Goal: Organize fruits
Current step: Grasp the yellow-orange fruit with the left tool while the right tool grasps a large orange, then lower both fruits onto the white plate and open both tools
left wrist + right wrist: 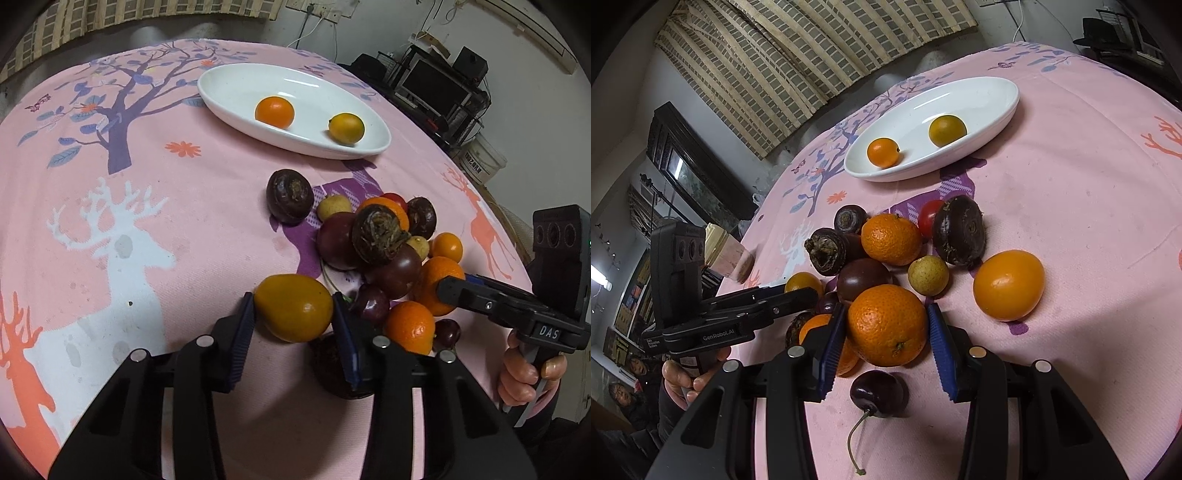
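The left tongs (293, 314) pinch a yellow kumquat (293, 312) at the heap's edge. The right tongs (886, 326) straddle a mandarin (886, 325), left pad touching, right just clear. Two kumquats sit in the white dish (236, 81).

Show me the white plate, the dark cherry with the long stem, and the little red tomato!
white oval ceramic plate (236, 79): left wrist view, bare inside.
dark purple cherry with long stem (877, 393): right wrist view, middle of fruit.
small red tomato (929, 218): right wrist view, visible side.
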Tool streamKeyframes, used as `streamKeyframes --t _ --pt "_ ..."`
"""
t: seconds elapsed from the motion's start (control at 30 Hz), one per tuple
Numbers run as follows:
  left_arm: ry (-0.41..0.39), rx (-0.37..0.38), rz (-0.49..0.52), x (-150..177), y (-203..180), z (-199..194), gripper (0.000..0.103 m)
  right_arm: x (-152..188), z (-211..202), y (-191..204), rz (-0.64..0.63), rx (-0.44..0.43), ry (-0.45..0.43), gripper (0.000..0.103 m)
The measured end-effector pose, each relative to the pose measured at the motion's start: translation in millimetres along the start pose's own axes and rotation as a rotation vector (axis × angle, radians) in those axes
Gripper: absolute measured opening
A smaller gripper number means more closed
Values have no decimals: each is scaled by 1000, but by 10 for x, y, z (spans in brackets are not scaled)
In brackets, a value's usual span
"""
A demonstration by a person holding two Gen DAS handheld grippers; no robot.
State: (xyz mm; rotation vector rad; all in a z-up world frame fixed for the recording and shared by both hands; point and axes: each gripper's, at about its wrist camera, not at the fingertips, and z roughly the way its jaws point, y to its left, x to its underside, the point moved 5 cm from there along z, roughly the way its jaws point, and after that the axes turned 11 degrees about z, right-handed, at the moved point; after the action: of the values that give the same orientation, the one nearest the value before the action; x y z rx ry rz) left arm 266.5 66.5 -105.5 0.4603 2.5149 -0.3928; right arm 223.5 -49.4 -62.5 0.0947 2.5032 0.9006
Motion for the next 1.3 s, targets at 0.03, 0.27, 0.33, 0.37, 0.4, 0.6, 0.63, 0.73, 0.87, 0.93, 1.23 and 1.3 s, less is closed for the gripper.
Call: streamKeyframes --t 0.03,0.27,0.33,0.37,0.4,0.6,0.63,0.73,0.87,0.93,1.23,1.3 --pt "-6 -13 2 -10 4 -24 41 -3 -11 9 -4 -1 -5 45" --pt "-115 -41 2 -395 30 -333 41 -303 -179 267 -77 -42 -61 45" --pt "-147 -78 25 -643 44 -358 41 -577 -209 331 -107 -15 -114 45" --pt "-163 -94 30 -777 63 -354 41 -713 -214 347 -115 -5 -141 45" --pt "-181 -114 34 -946 92 -326 41 -906 -188 348 -120 16 -172 45" --pt "-185 -202 -15 -1669 404 93 41 -1737 169 83 -114 206 -250 45" --pt "-166 -213 -23 -1758 467 206 41 -1838 267 17 -114 236 -246 45" --pt "-104 -259 -29 -1916 632 503 41 -1982 518 -155 -91 259 -202 45" --pt "-36 -271 -51 -1967 792 779 41 -2071 741 -253 -94 268 -147 45" --pt "-10 -280 -57 -1959 838 869 43 -2089 780 -264 -91 274 -135 46" --pt "-127 -362 1 -1644 521 215 94 -1822 327 66 -132 220 -205 75" --pt "-151 -360 -5 -1470 442 42 96 -1702 213 137 -169 221 -215 75"
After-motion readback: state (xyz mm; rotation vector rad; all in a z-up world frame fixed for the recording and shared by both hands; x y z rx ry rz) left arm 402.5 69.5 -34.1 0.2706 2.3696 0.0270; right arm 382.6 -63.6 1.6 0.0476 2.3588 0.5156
